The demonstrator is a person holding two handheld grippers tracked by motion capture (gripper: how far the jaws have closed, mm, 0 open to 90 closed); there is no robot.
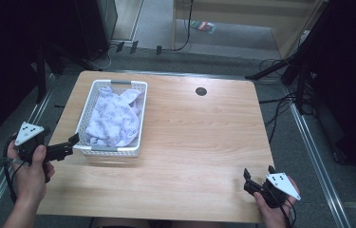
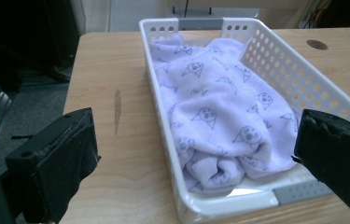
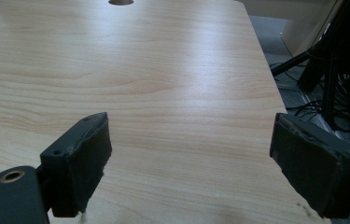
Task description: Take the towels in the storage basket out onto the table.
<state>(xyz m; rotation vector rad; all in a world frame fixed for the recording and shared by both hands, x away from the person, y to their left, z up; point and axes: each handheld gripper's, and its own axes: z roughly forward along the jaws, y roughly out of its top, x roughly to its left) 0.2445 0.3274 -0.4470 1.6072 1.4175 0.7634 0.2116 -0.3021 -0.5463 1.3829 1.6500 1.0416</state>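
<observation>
A white perforated basket [image 1: 135, 118] [image 2: 275, 60] stands on the left part of the wooden table [image 1: 199, 142]. A crumpled lilac towel [image 1: 114, 118] [image 2: 214, 107] with small printed figures lies inside it. My left gripper [image 1: 71, 146] [image 2: 199, 135] hovers at the basket's near left corner, open, with nothing pressed between its pads. In the left gripper view the basket's near end sits between the wide jaws. My right gripper [image 1: 259, 172] [image 3: 193, 140] is held over the table's front right area, open over bare wood.
A dark round cable hole [image 1: 201, 91] [image 2: 317, 45] [image 3: 120, 2] sits near the table's far edge. Cables and stand legs [image 1: 280, 71] lie on the floor beyond the right edge. A dark scuff [image 2: 117, 109] marks the wood left of the basket.
</observation>
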